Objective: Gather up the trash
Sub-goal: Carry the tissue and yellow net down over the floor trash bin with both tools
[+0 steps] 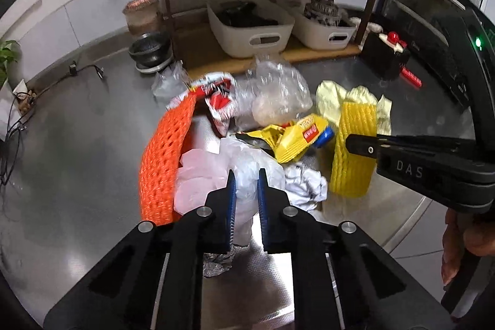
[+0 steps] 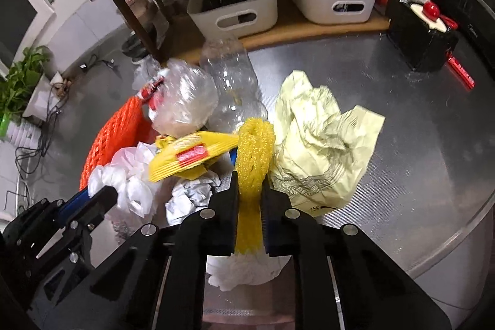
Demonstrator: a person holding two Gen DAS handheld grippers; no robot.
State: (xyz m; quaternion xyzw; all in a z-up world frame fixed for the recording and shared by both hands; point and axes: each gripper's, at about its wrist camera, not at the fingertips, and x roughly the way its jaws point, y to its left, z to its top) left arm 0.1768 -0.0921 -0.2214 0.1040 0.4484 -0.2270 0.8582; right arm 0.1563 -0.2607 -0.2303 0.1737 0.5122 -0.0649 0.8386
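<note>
A trash pile lies on the metal counter (image 2: 417, 129). My left gripper (image 1: 246, 178) is shut on a white plastic bag (image 1: 247, 166) at the near edge of the pile. My right gripper (image 2: 250, 181) is shut on a yellow foam net sleeve (image 2: 253, 150), which also shows in the left wrist view (image 1: 354, 150). Around them lie an orange foam net (image 1: 164, 156), a yellow snack wrapper (image 2: 185, 156), a red-and-white wrapper (image 1: 219, 101), a clear plastic bag (image 2: 185, 101), a clear bottle (image 2: 232, 79), crumpled grey paper (image 2: 185, 197) and a pale yellow paper bag (image 2: 318, 144).
A wooden shelf (image 2: 309, 30) at the back holds two white bins (image 2: 235, 8). A black box with a red knob (image 2: 423, 33) stands at the right. A glass jar (image 1: 142, 14), a dark bowl (image 1: 151, 48), cables (image 1: 18, 126) and a plant (image 2: 21, 76) are at the left. A white tissue (image 2: 244, 271) lies under my right gripper.
</note>
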